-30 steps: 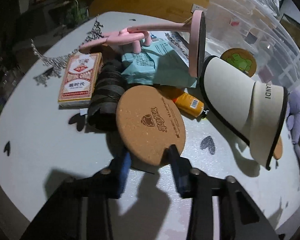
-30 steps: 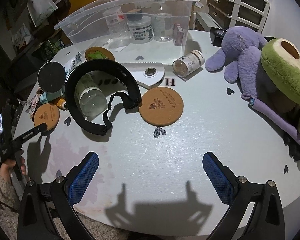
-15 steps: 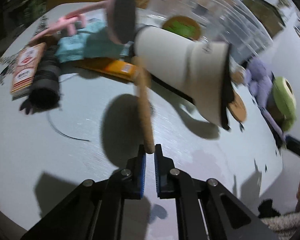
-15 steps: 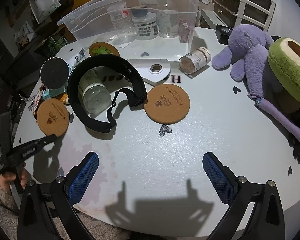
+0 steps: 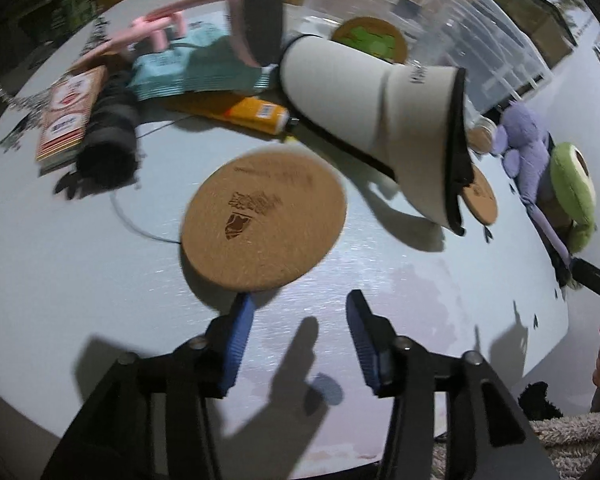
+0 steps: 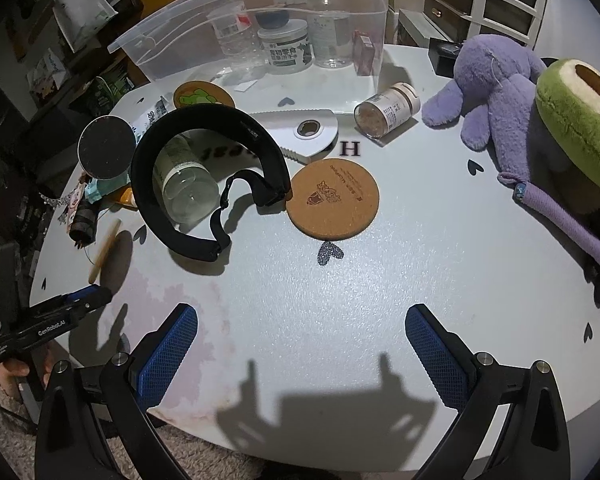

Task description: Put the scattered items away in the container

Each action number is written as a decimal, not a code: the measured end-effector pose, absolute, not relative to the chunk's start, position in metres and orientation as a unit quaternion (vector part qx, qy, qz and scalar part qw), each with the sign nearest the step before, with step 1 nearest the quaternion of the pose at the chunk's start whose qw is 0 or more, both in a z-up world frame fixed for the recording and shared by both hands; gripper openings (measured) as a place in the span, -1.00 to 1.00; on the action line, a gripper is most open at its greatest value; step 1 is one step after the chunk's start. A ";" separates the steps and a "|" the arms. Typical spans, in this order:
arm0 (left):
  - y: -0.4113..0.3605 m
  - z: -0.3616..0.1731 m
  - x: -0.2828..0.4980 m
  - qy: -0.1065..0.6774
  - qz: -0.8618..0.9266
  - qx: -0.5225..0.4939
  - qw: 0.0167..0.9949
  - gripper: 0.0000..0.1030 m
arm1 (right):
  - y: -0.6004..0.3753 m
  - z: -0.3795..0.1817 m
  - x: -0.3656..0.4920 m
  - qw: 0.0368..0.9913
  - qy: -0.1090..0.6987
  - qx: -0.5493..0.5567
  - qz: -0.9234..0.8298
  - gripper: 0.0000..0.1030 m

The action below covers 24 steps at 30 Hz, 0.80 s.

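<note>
A cork coaster (image 5: pixel 264 220) lies just ahead of my left gripper (image 5: pixel 296 334), which is open and empty. In the right wrist view that coaster (image 6: pixel 105 250) shows edge-on, tilted, in front of the left gripper (image 6: pixel 88 294). My right gripper (image 6: pixel 300 352) is open and empty above the near table. A second cork coaster (image 6: pixel 333 199) lies mid-table. The clear plastic container (image 6: pixel 260 40) stands at the back and holds bottles and a jar. A black-and-white sun visor (image 6: pixel 204 176) lies over a clear bottle (image 6: pixel 184 184).
A pink mirror stand (image 5: pixel 256 12), teal packet (image 5: pixel 188 68), orange tube (image 5: pixel 260 114), card box (image 5: pixel 70 112) and black roll (image 5: pixel 108 148) crowd the left. A purple plush (image 6: pixel 496 92), an avocado plush (image 6: pixel 576 120), a spice jar (image 6: pixel 386 110) and a frog coaster (image 6: pixel 204 96) lie elsewhere.
My left gripper closed on the cork coaster, lifted it on edge, then opened; the coaster is out of the fingers and looks flat in the left view. The right gripper drifted slightly.
</note>
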<state>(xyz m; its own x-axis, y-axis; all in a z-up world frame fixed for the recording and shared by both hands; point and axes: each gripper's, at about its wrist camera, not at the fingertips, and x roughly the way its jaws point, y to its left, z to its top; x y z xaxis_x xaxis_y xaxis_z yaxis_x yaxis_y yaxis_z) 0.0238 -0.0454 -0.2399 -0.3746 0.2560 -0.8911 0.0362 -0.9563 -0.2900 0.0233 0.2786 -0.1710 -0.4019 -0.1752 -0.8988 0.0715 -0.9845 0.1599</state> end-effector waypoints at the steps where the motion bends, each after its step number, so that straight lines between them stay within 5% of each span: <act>1: -0.049 -0.240 0.025 -0.134 0.819 -0.555 0.061 0.00 | 0.278 -0.171 0.023 0.074 -0.048 0.542 -0.836 1.00; 9: -0.069 -0.239 0.010 -0.116 0.828 -0.548 0.038 0.24 | 0.274 -0.173 0.023 0.076 -0.045 0.545 -0.834 1.00; 24: -0.048 -0.248 -0.023 -0.035 0.827 -0.551 0.103 0.25 | 0.269 -0.174 0.027 0.067 -0.041 0.550 -0.831 1.00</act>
